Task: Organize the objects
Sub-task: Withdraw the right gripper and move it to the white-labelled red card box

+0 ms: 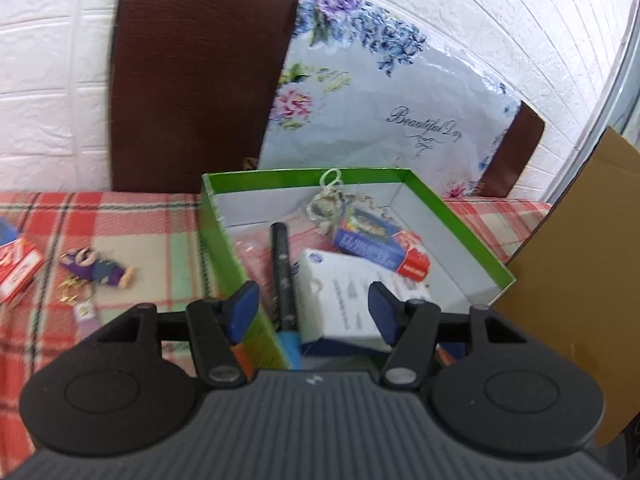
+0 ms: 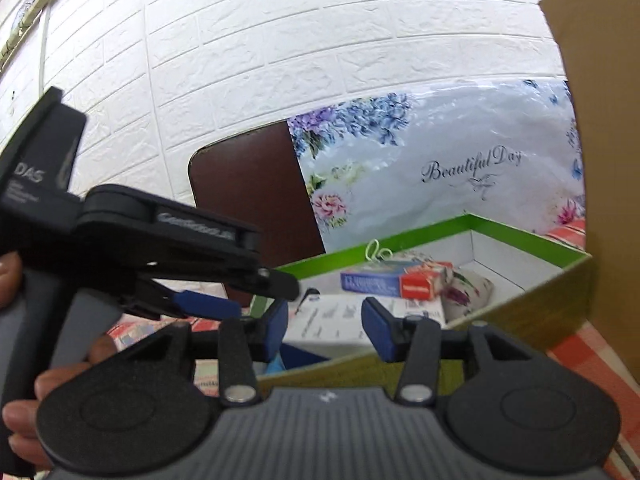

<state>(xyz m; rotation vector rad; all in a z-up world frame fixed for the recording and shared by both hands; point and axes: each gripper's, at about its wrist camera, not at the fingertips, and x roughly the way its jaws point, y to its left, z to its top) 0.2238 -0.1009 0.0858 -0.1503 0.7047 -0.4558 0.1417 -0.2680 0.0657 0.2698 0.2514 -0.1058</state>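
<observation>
A green box [image 1: 216, 240] with a white inside stands on the plaid cloth. In it lie a black marker [image 1: 282, 268], a white carton [image 1: 344, 300], a blue and red toothpaste box [image 1: 380, 248] and a clear keyring [image 1: 328, 196]. My left gripper [image 1: 312, 308] is open and empty, hovering over the box's near edge. My right gripper [image 2: 324, 328] is open and empty just before the box's near wall [image 2: 480, 320]. The left gripper's body [image 2: 160, 236] shows at the left of the right wrist view. The toothpaste box [image 2: 396, 280] and a floral mug [image 2: 468, 292] show inside.
A purple doll keychain [image 1: 100, 270], red and white packets [image 1: 18, 276] and a small purple tag [image 1: 85, 316] lie on the plaid cloth [image 1: 120, 220] left of the box. A brown cardboard sheet [image 1: 572, 260] stands at the right. A dark chair back [image 1: 200, 80] and floral bag [image 1: 380, 112] lean on the wall.
</observation>
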